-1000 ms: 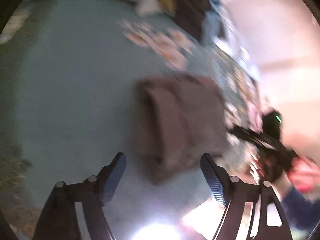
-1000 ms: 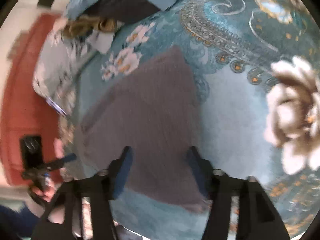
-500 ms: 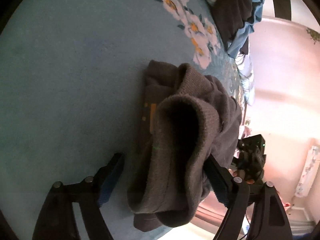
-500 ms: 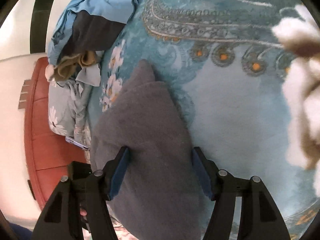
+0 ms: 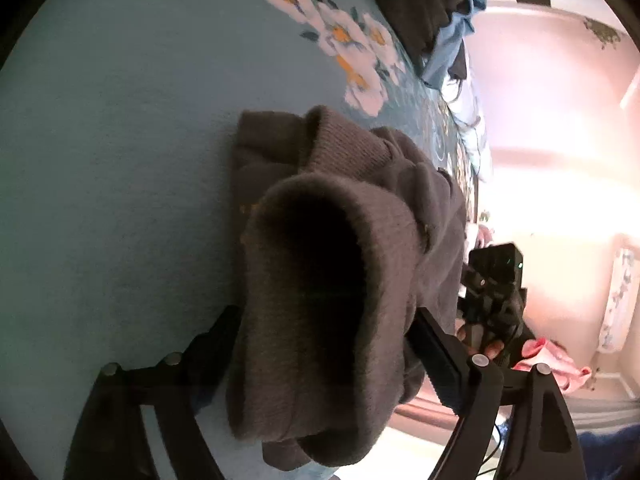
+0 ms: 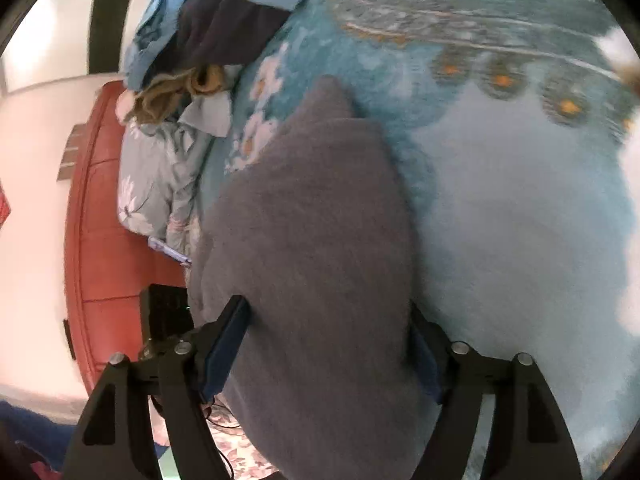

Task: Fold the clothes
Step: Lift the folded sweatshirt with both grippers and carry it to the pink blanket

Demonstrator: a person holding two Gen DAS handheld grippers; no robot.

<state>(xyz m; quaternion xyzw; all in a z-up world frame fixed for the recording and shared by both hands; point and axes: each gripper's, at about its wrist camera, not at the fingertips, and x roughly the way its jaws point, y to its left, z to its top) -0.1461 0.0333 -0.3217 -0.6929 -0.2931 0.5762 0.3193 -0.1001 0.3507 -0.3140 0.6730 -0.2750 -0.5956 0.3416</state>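
Observation:
A grey knit sweater (image 5: 360, 184) lies folded on the blue flowered blanket (image 5: 120, 160). One ribbed opening gapes toward the left wrist camera. My left gripper (image 5: 328, 316) straddles this end with jaws wide; the fabric drapes over its left finger and lies against its right pad. In the right wrist view the sweater (image 6: 312, 208) shows a smooth folded face. My right gripper (image 6: 326, 304) straddles its near end and its jaws are opening, with the sweater between them. Neither pair of pads visibly squeezes the cloth.
A heap of dark and light-blue clothes (image 6: 216, 28) sits at the far end of the blanket (image 6: 500, 200), beside a flowered pillow (image 6: 156, 168). A red padded board (image 6: 100, 220) runs along the bed's left side. A pink cloth (image 5: 552, 360) lies beyond the bed edge.
Both grippers came down onto the sweater, which now fills the space between their fingers. The right jaws stand wider than half a second ago.

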